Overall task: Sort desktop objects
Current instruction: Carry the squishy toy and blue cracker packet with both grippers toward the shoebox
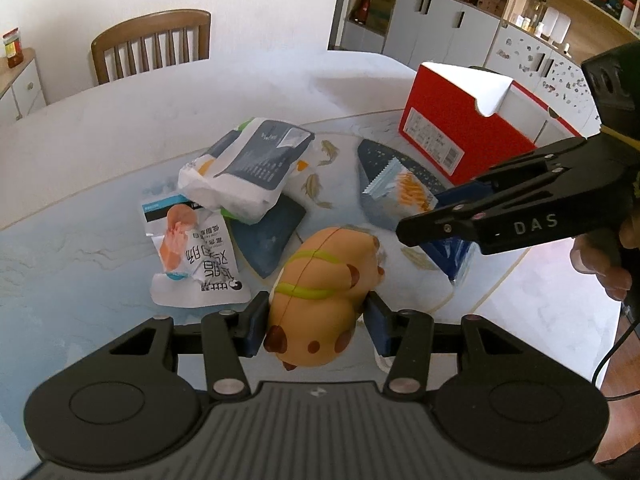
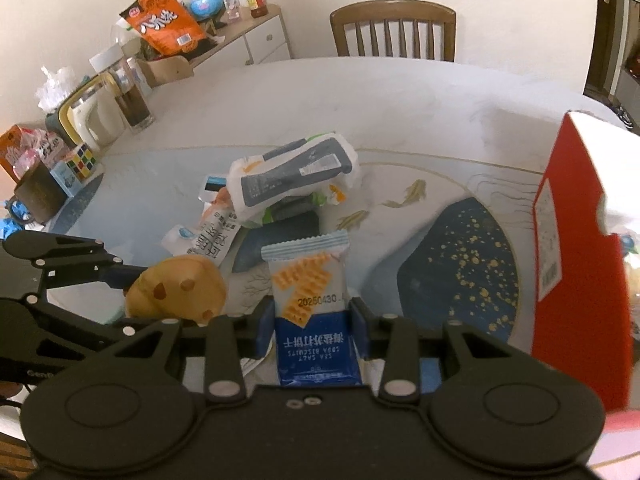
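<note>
Left gripper (image 1: 316, 320) clamps the toy (image 1: 320, 300); right gripper (image 2: 312, 320) clamps the biscuit packet (image 2: 310, 308). Both held left of the red box (image 1: 460, 136). Keep grips firm; lift clear before sorting.

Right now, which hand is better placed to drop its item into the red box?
Probably the right. The right tool grips the biscuit packet with the red box close beside it. The left tool, gripping the squishy toy, sits farther away.
</note>
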Available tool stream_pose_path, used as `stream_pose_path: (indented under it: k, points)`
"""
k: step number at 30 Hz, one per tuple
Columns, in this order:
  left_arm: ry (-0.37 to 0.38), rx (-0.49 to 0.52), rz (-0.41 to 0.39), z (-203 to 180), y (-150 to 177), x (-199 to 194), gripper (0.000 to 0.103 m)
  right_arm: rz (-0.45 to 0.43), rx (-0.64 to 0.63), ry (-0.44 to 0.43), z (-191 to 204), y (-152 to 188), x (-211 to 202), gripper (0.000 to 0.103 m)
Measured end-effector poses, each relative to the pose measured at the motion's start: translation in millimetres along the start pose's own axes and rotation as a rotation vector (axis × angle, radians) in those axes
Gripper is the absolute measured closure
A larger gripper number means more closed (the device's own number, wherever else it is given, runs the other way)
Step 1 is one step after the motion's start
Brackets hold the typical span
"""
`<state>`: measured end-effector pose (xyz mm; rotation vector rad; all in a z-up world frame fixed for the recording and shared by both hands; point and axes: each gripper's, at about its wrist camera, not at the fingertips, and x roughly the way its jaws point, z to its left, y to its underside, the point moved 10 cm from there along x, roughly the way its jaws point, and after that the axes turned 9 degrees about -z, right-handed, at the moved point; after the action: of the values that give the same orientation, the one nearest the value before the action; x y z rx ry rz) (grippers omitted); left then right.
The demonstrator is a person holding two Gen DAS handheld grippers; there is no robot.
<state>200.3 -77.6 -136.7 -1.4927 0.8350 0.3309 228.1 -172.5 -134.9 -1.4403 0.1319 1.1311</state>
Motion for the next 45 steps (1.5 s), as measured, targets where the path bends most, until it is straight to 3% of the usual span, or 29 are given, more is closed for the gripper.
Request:
stream_pose_path:
  k: [10,26,45]
  points:
    - [0.009,0.014,-0.001,-19.1,-20.2,-17.0,0.054,-0.041,0.029,0.004,-2.2,-6.6,-40.3,0.065]
    - [0.099,0.047,-0.048,-70.2,-73.8,-40.6,0.054,-0.127,0.119,0.056,-35.0,-21.3,-109.9,0.064]
    - [0.116,0.109,-0.083,-136.3,-114.1,-15.6,0.053,-0.195,0.154,0.119,-104.9,-27.3,-161.5,0.064]
